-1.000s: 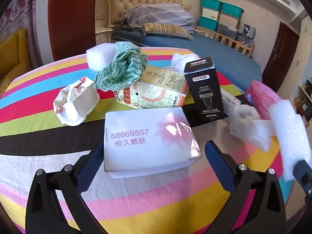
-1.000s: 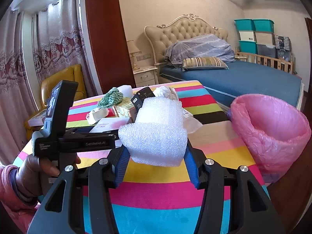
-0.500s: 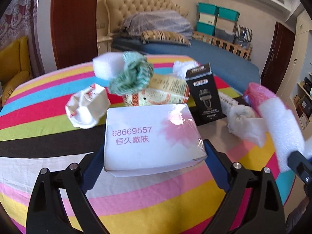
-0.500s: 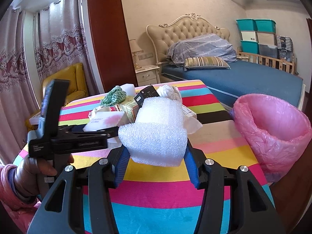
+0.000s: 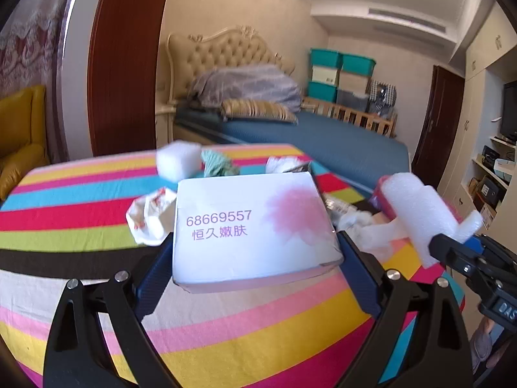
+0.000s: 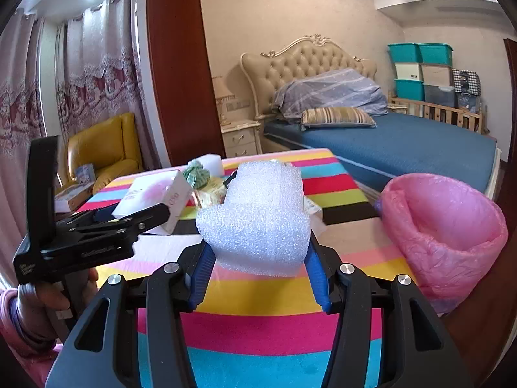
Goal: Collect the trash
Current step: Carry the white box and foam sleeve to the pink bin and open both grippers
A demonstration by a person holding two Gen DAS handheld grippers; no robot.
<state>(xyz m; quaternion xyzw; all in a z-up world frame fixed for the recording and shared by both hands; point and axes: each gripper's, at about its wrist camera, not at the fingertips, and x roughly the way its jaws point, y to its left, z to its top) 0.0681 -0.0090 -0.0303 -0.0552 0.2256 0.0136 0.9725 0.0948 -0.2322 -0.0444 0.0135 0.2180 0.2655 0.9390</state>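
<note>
My left gripper is shut on a white box with purple print and a pink flower, held lifted above the striped table; it also shows in the right wrist view. My right gripper is shut on a white foam piece, which also shows in the left wrist view. A pink trash bag stands open at the table's right edge, to the right of both grippers.
On the table lie a crumpled white wrapper, a white foam block, a green cloth and crumpled tissue. A bed stands behind the table, a yellow armchair at left.
My left gripper has closed on the white box and lifted it off the table, tilting upward. The right gripper has kept hold of the foam piece, almost still.
</note>
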